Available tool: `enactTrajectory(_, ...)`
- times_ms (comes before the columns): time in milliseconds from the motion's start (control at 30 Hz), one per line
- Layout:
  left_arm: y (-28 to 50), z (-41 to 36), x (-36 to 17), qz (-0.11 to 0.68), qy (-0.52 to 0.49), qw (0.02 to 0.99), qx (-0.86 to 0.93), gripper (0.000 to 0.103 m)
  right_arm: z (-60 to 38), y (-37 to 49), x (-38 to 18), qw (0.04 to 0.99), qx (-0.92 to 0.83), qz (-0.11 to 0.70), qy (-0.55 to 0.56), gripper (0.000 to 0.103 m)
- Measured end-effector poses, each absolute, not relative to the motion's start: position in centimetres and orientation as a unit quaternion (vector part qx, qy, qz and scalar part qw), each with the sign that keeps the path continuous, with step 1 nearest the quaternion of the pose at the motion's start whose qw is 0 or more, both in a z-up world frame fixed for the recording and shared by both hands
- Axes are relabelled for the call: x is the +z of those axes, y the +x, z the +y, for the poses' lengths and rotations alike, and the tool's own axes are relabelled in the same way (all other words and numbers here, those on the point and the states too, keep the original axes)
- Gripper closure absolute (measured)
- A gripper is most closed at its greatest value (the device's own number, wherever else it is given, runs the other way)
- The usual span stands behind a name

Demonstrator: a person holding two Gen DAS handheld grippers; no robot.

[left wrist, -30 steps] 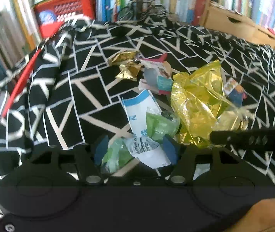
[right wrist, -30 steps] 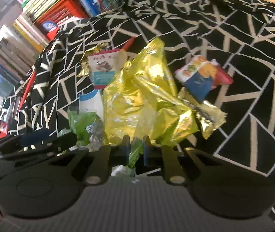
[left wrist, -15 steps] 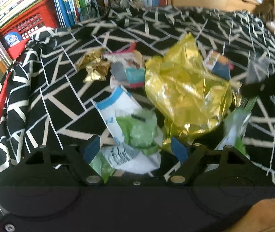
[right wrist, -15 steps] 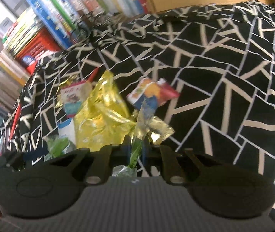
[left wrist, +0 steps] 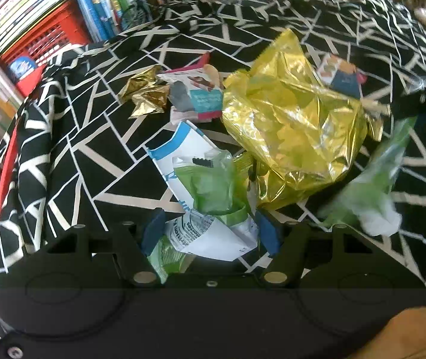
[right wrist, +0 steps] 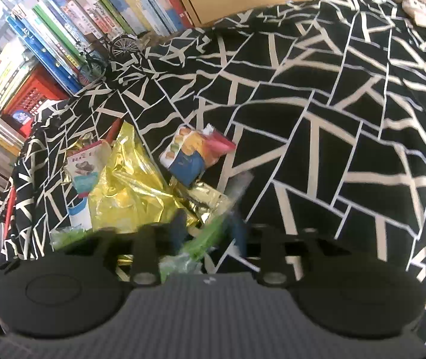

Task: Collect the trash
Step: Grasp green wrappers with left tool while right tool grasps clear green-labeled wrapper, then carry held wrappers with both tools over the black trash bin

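The wrappers point(left wrist: 293, 131) are piled on the black-and-white cloth point(right wrist: 317, 119). They are judged light, thin and crinkly. The left gripper point(left wrist: 210, 233) is spread around a white wrapper point(left wrist: 213, 233), best pinched at a flat edge. The right gripper point(right wrist: 210, 233) has just been opened; a green wrapper point(right wrist: 204, 239) lies loose between.

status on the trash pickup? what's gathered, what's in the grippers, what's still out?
Done: wrappers are heaped around the big yellow foil bag on the black-and-white cloth.
In hand: the right gripper has just been opening; a green wrapper sits loose between its jaws. The left gripper straddles a white-and-green wrapper, pads not visibly pressing.
Left: the gold foil scrap and the colourful packet lie apart. No bin in view.
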State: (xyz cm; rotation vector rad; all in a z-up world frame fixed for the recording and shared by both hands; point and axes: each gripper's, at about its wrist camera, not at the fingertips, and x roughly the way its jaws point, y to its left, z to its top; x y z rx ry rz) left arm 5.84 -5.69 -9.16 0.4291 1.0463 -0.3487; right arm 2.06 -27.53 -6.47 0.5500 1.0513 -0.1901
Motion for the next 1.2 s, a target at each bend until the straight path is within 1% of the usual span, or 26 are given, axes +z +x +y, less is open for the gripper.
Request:
enactTrajectory(33,5.8,-5.5,-9.0,0.493,0.197,0.832,-0.161,0.04,-27.4,2.0,-6.6,0.823,-0.087,0.497,0.26,0.04)
enactTrajectory(133,5.9,-4.9,-8.3,0.497,0.167,0.838,-0.15,0.04,-26.7,2.0,-7.3,0.811,-0.071,0.515,0.267,0.037)
enactTrajectory(400,5.8,-3.8,-6.7,0.505,0.11,0.846,-0.13,0.04,-24.3,3.5,-9.8,0.782,-0.054,0.551,0.285,0.037)
enactTrajectory(433,5.8,-3.7,-6.6,0.505,0.107,0.847,-0.128,0.04,-24.2,3.7,-10.1,0.777,-0.058,0.557,0.289,0.038)
enactTrajectory(467,5.7,-3.7,-6.4,0.505,0.103,0.848,-0.126,0.04,-24.2,3.8,-10.4,0.772,-0.062,0.562,0.291,0.05)
enactTrajectory(500,5.6,-3.6,-6.2,0.506,0.099,0.848,-0.124,0.04,-24.1,3.9,-10.4,0.77,-0.064,0.562,0.294,0.053)
enactTrajectory(567,5.5,-3.2,-5.9,0.508,0.087,0.849,-0.119,0.04,-23.7,3.8,-10.0,0.775,-0.053,0.56,0.29,0.067)
enactTrajectory(600,5.5,-3.1,-5.7,0.508,0.081,0.849,-0.116,0.04,-23.5,3.8,-9.8,0.777,-0.051,0.558,0.287,0.069)
enactTrajectory(667,5.4,-2.7,-5.4,0.51,0.07,0.85,-0.112,0.04,-23.1,3.7,-9.3,0.783,-0.049,0.554,0.279,0.071)
enactTrajectory(767,5.3,-2.2,-4.9,0.51,0.054,0.852,-0.104,0.04,-22.8,3.4,-8.6,0.79,-0.039,0.549,0.27,0.072)
enactTrajectory(933,4.6,-1.1,-3.9,0.509,0.033,0.855,-0.094,0.04,-22.6,2.3,-7.3,0.803,-0.033,0.536,0.257,0.073)
enactTrajectory(1200,2.2,0.6,-2.3,0.497,0.022,0.863,-0.088,0.04,-22.5,0.4,-5.4,0.816,-0.047,0.506,0.274,0.073)
